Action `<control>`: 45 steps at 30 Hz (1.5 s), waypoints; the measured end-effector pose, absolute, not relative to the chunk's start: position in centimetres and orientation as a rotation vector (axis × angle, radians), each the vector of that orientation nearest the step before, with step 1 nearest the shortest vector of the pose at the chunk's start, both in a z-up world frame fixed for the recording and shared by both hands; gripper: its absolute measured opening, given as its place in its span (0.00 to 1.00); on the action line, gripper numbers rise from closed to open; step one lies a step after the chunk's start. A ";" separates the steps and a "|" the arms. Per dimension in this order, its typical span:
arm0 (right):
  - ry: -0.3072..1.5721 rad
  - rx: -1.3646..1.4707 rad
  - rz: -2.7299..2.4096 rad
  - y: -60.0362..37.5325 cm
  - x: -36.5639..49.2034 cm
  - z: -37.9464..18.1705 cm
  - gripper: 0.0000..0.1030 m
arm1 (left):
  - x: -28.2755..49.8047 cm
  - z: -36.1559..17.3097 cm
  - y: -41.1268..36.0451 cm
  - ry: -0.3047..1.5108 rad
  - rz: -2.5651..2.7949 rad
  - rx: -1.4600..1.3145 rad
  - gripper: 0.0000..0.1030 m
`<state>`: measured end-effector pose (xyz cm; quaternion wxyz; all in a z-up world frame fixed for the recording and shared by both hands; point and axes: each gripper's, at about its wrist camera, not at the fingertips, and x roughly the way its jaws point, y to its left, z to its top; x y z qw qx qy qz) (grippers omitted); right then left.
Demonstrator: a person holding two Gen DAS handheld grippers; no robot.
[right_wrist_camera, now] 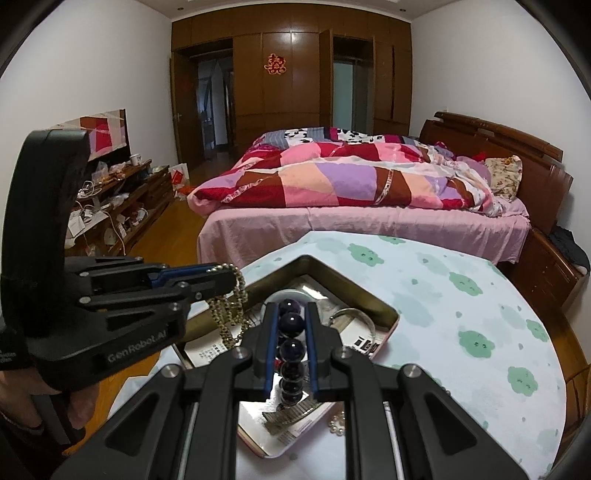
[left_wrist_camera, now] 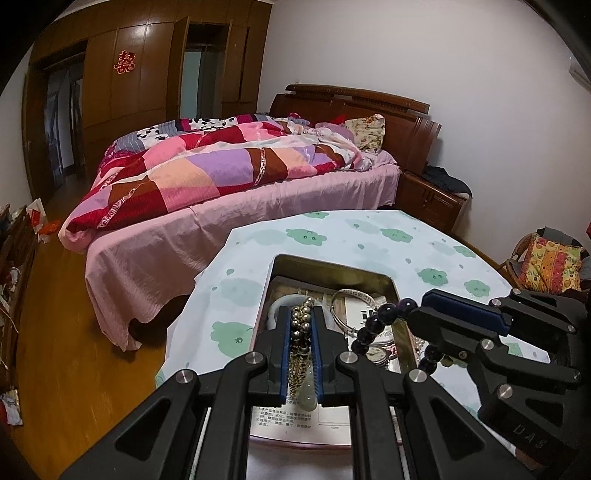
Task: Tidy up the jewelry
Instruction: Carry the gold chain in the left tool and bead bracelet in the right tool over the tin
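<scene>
Gold-toned bead chain (left_wrist_camera: pixel 301 332) hangs clamped in the left gripper (left_wrist_camera: pixel 302 325) while the right gripper (right_wrist_camera: pixel 291 321) pinches a dark purple bead bracelet (right_wrist_camera: pixel 291 347), both held over the open metal tin (left_wrist_camera: pixel 388 286) on the cloud-patterned tablecloth (left_wrist_camera: pixel 424 240).

- Even, moderately dim indoor light; recessed ceiling spots (right_wrist_camera: pixel 325 2) show at the right wrist view's top edge.
- Glare streaks on the glossy brown wooden wardrobe doors (right_wrist_camera: pixel 291 74).
- Strong fisheye bending; black vignette fills the corners.
- Both frames sharp; soft shadow beneath the pink-sheeted bed (left_wrist_camera: pixel 155 321).
</scene>
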<state>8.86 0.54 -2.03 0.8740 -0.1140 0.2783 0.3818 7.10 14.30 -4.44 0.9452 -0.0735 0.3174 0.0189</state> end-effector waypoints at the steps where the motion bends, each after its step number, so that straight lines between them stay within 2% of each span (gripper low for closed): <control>1: 0.584 -0.240 0.798 0.6 8.9 -2.1 0.15 | 7.1 -4.5 14.3 0.649 0.038 -0.150 0.09; 45: 0.723 -0.271 0.735 1.1 10.6 -6.7 0.16 | 8.3 -9.4 13.8 0.774 0.047 -0.139 0.09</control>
